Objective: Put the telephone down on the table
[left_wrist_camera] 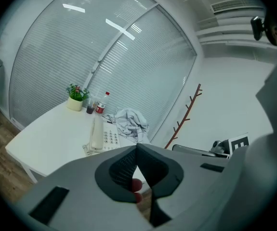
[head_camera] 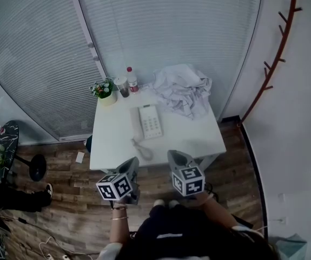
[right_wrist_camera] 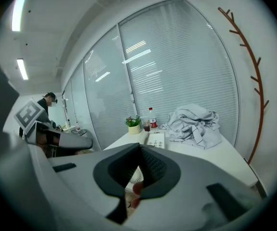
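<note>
A white desk telephone (head_camera: 150, 122) lies on the white table (head_camera: 196, 137), its handset (head_camera: 137, 122) resting on the left side of the base and its cord curled toward the front edge. Both grippers hang short of that edge, apart from the phone. My left gripper (head_camera: 133, 163) and right gripper (head_camera: 173, 156) are shut with nothing between the jaws. In the left gripper view the telephone (left_wrist_camera: 102, 137) sits beyond the shut gripper (left_wrist_camera: 137, 147). The right gripper view shows the telephone (right_wrist_camera: 156, 138) far past the shut gripper (right_wrist_camera: 139, 148).
At the table's back stand a small potted plant (head_camera: 105, 91), a dark cup (head_camera: 123, 86) and a red-capped bottle (head_camera: 132, 80). A heap of pale cloth (head_camera: 183, 88) covers the back right. A red coat rack (head_camera: 279, 53) stands by the right wall. A stool (head_camera: 6, 145) is at left.
</note>
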Available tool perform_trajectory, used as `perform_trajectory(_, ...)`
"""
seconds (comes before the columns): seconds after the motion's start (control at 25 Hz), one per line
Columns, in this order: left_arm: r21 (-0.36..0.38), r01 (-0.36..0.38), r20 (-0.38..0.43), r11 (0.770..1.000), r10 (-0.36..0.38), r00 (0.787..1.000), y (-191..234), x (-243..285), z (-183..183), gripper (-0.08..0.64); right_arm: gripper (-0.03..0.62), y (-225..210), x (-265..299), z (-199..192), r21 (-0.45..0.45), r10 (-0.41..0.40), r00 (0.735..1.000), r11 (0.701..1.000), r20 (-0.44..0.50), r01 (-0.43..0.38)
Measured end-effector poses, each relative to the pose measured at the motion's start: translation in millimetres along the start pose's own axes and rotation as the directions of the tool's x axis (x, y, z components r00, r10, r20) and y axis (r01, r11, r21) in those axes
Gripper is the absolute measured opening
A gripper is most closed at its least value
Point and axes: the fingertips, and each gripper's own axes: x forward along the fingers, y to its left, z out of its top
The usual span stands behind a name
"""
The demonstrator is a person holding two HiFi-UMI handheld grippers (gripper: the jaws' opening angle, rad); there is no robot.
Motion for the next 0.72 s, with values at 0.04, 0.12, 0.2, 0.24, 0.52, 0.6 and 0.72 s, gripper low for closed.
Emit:
perform_trajectory(0.04, 0.01, -0.013, 0.014, 1.0, 0.012, 1.0, -0.9, -0.8, 2.5, -0.002, -0.005, -1.6, -0.4, 1.0, -0.002, -0.003, 1.0, 1.0, 0.0, 0.003)
perform_trajectory(0.12, 0.013, -0.022, 0.055, 1.0, 0.022, 0.998, -2.2, -1.8, 9.4, -0.002, -0.005, -4.6, 0.8, 4.6, -0.007, -0.004, 1.0, 1.0, 0.0, 0.004)
perform_trajectory(0.2, 0.003, -0.009, 0.082, 1.0, 0.009, 0.997, -4.1, -2.8, 12.7, -0.002, -0.005, -4.9, 1.6, 6.6, -0.008, 0.006, 1.0, 1.0, -0.001, -0.006)
perform_trajectory(0.24, -0.001, 0.001, 0.086, 1.0, -0.001, 0.996, -5.3, -3.2, 12.3, -0.002, -0.005, -4.6, 1.5, 6.3, -0.004, 0.014, 1.0, 1.0, -0.001, -0.014)
perform_trajectory(0.52, 0.03, 0.002, 0.044, 1.0, -0.003, 0.999, -7.4, 3.0, 9.6, -0.002, -0.003, -12.5, 5.4, 7.1, 0.003, 0.002, 1.0, 1.0, 0.015, -0.002)
perform_trajectory(0.6, 0.041, -0.002, 0.042, 0.999, 0.0, 0.999, -5.8, 7.4, 12.2, -0.002, -0.003, -15.6, 9.2, 8.8, -0.011, -0.016, 1.0, 1.0, 0.021, 0.016)
perform_trajectory(0.72, 0.043, -0.006, 0.039, 0.999, 0.005, 0.999, -1.1, 15.2, 15.6, -0.002, -0.003, -19.9, 15.7, 11.6, -0.024, -0.039, 0.999, 0.999, 0.037, 0.04)
